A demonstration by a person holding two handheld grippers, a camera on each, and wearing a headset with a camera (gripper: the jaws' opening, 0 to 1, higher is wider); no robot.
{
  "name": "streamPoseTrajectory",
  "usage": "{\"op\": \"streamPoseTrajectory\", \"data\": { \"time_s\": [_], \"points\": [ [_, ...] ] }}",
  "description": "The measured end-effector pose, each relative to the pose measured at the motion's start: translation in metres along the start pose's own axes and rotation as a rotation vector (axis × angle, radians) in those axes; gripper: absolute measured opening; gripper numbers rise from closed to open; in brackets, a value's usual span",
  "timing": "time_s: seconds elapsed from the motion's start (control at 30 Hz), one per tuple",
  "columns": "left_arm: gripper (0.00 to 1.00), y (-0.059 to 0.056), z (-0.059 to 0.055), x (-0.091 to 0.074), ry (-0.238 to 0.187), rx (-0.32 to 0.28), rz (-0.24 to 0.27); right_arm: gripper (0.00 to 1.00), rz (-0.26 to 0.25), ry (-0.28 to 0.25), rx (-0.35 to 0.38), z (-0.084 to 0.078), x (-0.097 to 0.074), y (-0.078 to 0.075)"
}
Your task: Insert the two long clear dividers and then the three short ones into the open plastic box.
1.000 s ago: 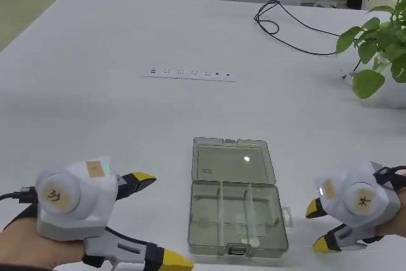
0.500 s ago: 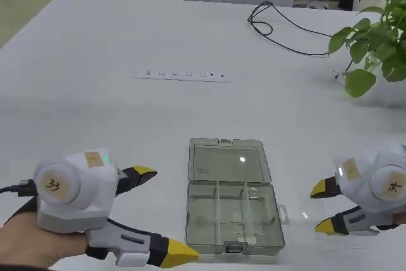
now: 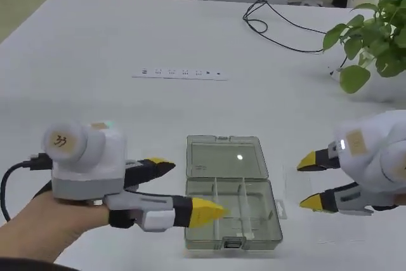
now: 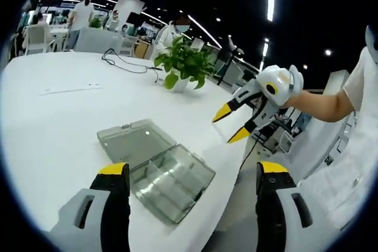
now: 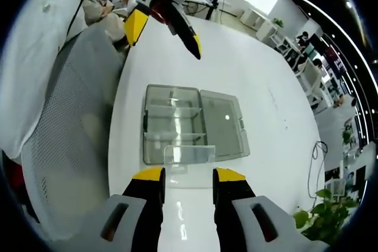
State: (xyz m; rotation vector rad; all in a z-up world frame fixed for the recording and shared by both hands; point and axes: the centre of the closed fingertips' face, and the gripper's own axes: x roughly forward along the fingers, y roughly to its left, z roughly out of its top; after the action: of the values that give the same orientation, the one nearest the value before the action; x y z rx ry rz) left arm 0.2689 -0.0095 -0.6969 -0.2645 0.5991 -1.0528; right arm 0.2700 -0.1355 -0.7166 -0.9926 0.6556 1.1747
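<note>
1. Hovering at the lower left of the head view, the left gripper (image 3: 190, 188) has its yellow-tipped jaws spread wide with nothing between them; a hand (image 3: 38, 226) holds it from below.
2. Its lower jaw tip overlaps the left side of the open plastic box (image 3: 260, 240) in that view; whether it touches the box I cannot tell.
3. The right gripper (image 3: 309, 181) hangs to the right of the box and apart from it, jaws parted and empty, tips pointing left toward the box.
4. The box sits on the white table (image 3: 95, 112) between the two grippers, with its lid (image 3: 225, 157) laid flat behind the base.
5. The two long clear dividers (image 3: 245, 207) stand inside the base, running side by side from the hinge side to the front wall.
6. In the right gripper view, a short clear divider (image 5: 189, 153) rests on the table just beside the box's near wall, in front of that gripper's own jaws.
7. Farther back lie a white power strip (image 3: 181, 73) and a looped black cable (image 3: 273, 20); a green plant (image 3: 374, 36) stands at the right edge.
</note>
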Motion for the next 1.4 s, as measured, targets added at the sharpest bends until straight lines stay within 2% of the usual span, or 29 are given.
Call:
{"op": "streamPoseTrajectory", "data": {
  "time_s": [0.07,0.13,0.2,0.23,0.33,0.37,0.6,0.97,1.13,1.4],
  "points": [
    [0.84,-0.006,-0.001,0.003,0.015,-0.062,-0.015,0.33,-0.011,-0.009,-0.011,0.008,-0.003,-0.001],
    [0.82,-0.008,0.002,0.008,0.000,-0.085,-0.031,0.33,-0.021,-0.014,-0.019,0.015,-0.006,-0.002],
    [0.79,-0.013,0.001,0.011,0.010,-0.142,-0.044,0.33,-0.029,-0.019,-0.029,0.022,-0.008,-0.003],
    [0.78,-0.017,0.003,0.013,0.004,-0.170,-0.067,0.33,-0.034,-0.022,-0.035,0.026,-0.010,-0.003],
    [0.73,-0.020,0.004,0.017,-0.004,-0.224,-0.081,0.33,-0.043,-0.026,-0.049,0.034,-0.012,-0.003],
    [0.70,-0.021,0.004,0.018,-0.005,-0.260,-0.086,0.33,-0.045,-0.026,-0.052,0.035,-0.012,-0.003],
    [0.51,-0.032,0.008,0.027,-0.027,-0.345,-0.136,0.33,-0.050,-0.034,-0.073,0.049,-0.014,0.000],
    [0.25,-0.058,0.011,0.042,-0.028,-0.397,-0.212,0.33,-0.047,-0.049,-0.092,0.066,-0.013,0.005],
    [0.18,-0.061,0.011,0.045,-0.025,-0.407,-0.224,0.33,-0.041,-0.053,-0.103,0.072,-0.013,0.008],
    [0.06,-0.060,0.010,0.046,-0.024,-0.415,-0.232,0.33,-0.036,-0.055,-0.112,0.076,-0.014,0.011]
  ]
}}
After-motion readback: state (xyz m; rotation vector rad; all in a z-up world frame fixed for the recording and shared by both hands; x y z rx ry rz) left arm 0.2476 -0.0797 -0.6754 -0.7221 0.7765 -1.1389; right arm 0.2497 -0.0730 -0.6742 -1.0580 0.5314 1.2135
